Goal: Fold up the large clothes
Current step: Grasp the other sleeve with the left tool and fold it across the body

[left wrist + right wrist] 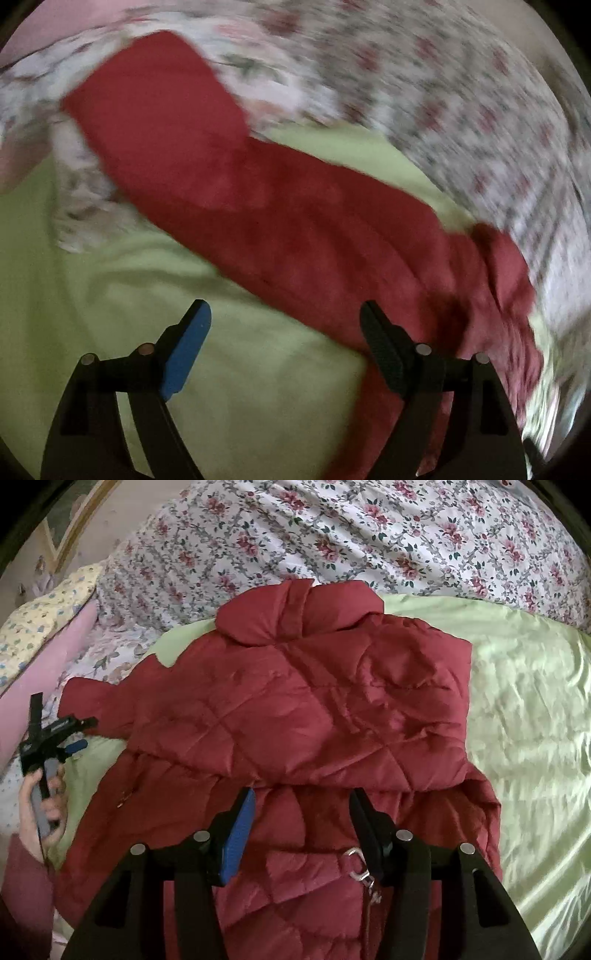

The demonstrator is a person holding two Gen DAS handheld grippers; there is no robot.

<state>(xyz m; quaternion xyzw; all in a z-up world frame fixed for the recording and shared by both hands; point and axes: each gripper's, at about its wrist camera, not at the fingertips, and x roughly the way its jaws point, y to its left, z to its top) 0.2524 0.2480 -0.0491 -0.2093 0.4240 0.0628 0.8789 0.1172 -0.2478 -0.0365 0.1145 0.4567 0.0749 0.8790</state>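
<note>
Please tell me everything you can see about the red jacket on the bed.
The red jacket is a padded, quilted garment with diamond-shaped stitching and a slightly shiny fabric. It lies flat on a light green sheet, collar pointing away toward the floral bedding. One sleeve stretches out to the side; the other side looks folded in over the body. A metal clasp lies on its lower part. Neither gripper holds it: the right gripper hovers open above it, and the left gripper is open beside the sleeve.

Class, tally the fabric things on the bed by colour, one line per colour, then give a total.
Red: 1, the quilted jacket
Light green: 1, the satin sheet
White floral: 1, the bedcover
Pink: 1, the pillow
Yellow floral: 1, the pillowcase
Total: 5
</note>
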